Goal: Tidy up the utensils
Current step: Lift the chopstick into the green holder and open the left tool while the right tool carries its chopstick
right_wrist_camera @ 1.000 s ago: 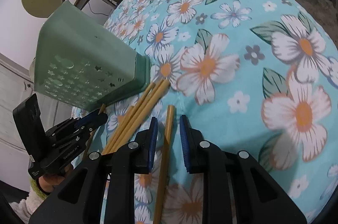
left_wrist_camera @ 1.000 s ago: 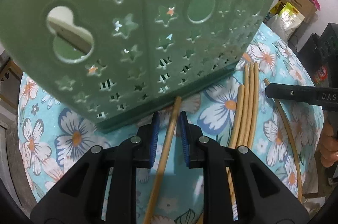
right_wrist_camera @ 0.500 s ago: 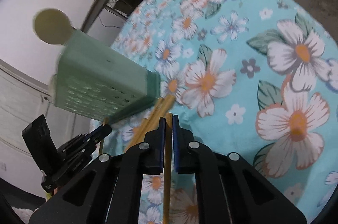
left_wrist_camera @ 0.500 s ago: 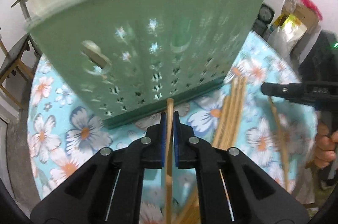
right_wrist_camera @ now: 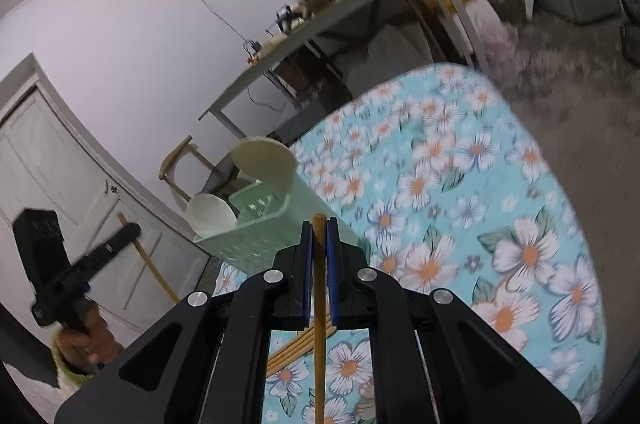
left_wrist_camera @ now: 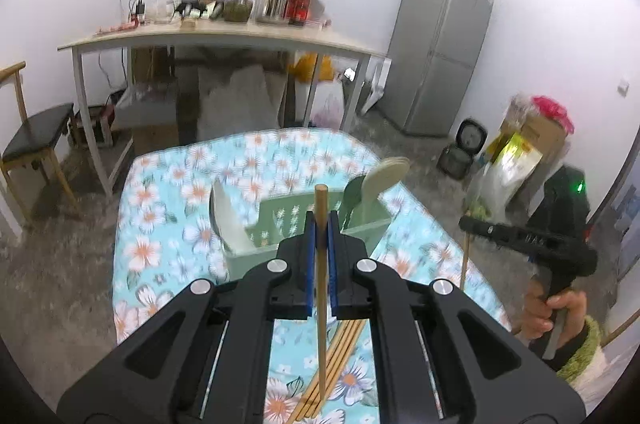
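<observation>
Left wrist: left gripper (left_wrist_camera: 321, 224) clenched on chopstick (left_wrist_camera: 320, 276), centre frame; right gripper (right_wrist_camera: 319, 236) likewise grips chopstick (right_wrist_camera: 319, 304); green basket (left_wrist_camera: 288, 220) behind.

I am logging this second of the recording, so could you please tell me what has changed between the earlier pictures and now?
Both grippers were open around a chopstick lying on the cloth; each closed on its own and lifted it. The left gripper now holds its chopstick upright above the green holder, and the right gripper likewise holds its chopstick. The holder and the loose chopsticks on the floral cloth stayed put.
</observation>
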